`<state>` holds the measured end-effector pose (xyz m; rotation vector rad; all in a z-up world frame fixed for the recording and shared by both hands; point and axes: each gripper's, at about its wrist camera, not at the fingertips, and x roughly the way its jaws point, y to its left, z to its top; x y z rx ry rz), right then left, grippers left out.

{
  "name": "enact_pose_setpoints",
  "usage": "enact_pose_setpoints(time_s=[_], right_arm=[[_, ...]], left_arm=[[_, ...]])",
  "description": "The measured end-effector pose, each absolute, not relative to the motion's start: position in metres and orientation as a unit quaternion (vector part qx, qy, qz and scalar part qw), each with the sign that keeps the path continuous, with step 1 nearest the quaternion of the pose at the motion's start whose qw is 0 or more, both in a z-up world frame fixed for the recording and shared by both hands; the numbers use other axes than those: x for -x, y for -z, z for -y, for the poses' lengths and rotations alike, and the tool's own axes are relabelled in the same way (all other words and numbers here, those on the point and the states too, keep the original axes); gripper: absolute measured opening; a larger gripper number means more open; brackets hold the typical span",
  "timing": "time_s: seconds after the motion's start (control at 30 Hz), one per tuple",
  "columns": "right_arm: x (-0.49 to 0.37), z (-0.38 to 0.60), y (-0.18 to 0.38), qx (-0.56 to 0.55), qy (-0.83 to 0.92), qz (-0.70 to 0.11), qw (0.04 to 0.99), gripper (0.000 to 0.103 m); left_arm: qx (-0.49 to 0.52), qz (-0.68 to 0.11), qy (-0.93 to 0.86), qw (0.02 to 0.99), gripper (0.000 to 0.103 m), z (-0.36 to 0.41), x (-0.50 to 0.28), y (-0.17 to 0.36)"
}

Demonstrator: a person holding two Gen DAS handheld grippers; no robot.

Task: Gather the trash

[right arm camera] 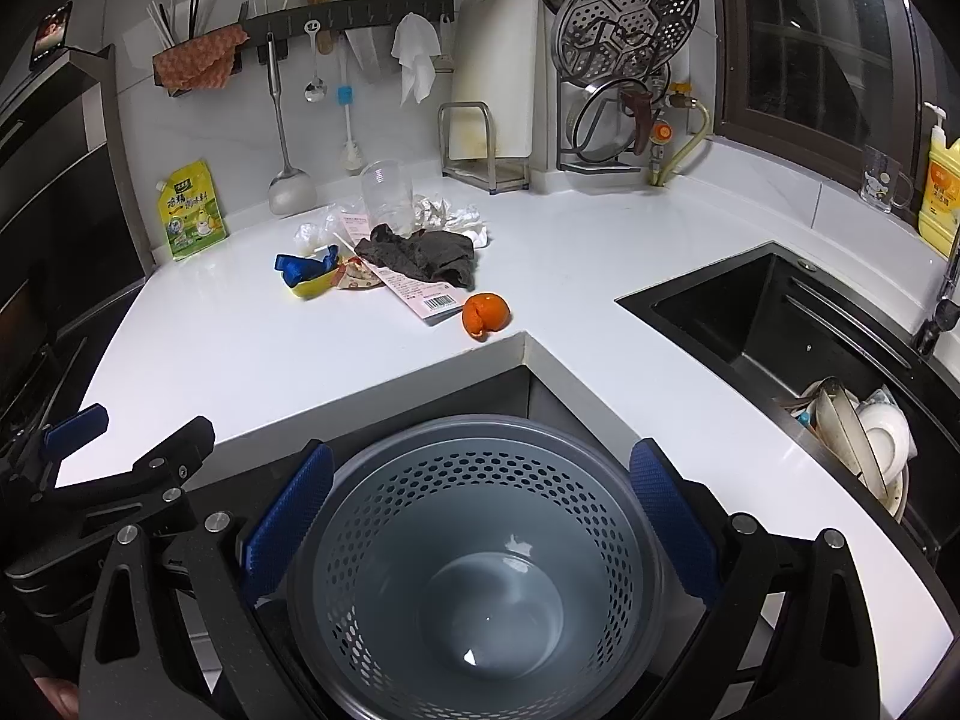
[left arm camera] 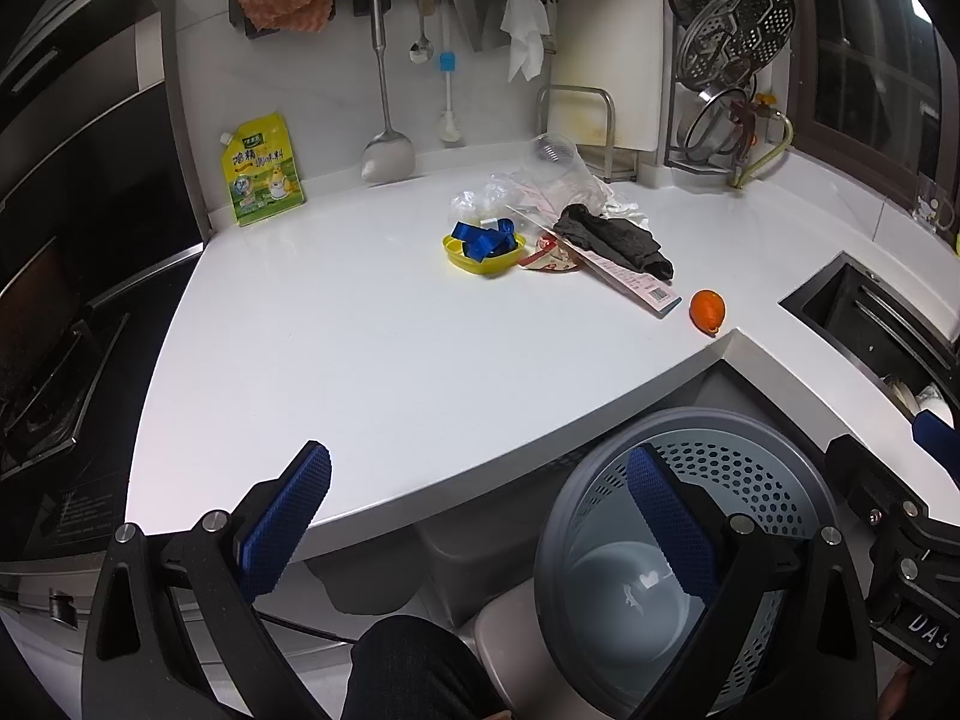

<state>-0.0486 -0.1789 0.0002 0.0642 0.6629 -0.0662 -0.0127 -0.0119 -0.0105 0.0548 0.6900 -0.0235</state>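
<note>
A heap of trash lies on the white counter (left arm camera: 360,336): a yellow dish with blue strips (left arm camera: 483,246), a dark rag (left arm camera: 612,237), a pink card package (left arm camera: 630,282), a clear plastic cup (left arm camera: 549,159), crumpled plastic and paper, and an orange peel (left arm camera: 707,311). The right wrist view shows the peel (right arm camera: 485,313), rag (right arm camera: 420,255) and dish (right arm camera: 309,279) too. A grey perforated bin (right arm camera: 474,564) stands empty below the counter's inner corner. My left gripper (left arm camera: 480,516) is open over the counter edge. My right gripper (right arm camera: 480,516) is open above the bin.
A black sink (right arm camera: 738,312) with stacked dishes (right arm camera: 864,426) lies at the right. A stove (left arm camera: 42,384) sits at the left. A yellow pouch (left arm camera: 261,171), hanging utensils, a cutting board rack and a steamer rack line the back wall. A glass mug (right arm camera: 882,180) and detergent bottle (right arm camera: 942,180) stand far right.
</note>
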Motion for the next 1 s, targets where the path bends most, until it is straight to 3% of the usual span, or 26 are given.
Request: enact_pose_setpoints(time_s=[0.53, 1.0], right_arm=[[0.024, 0.196, 0.029, -0.021, 0.025, -0.342, 0.939, 0.094], [-0.064, 0.212, 0.027, -0.028, -0.011, -0.333, 0.942, 0.094]], left_arm=[[-0.027, -0.355, 0.010, 0.934, 0.097, 0.010, -0.017, 0.034], [-0.005, -0.331, -0.004, 0.944, 0.097, -0.007, -0.094, 0.022]])
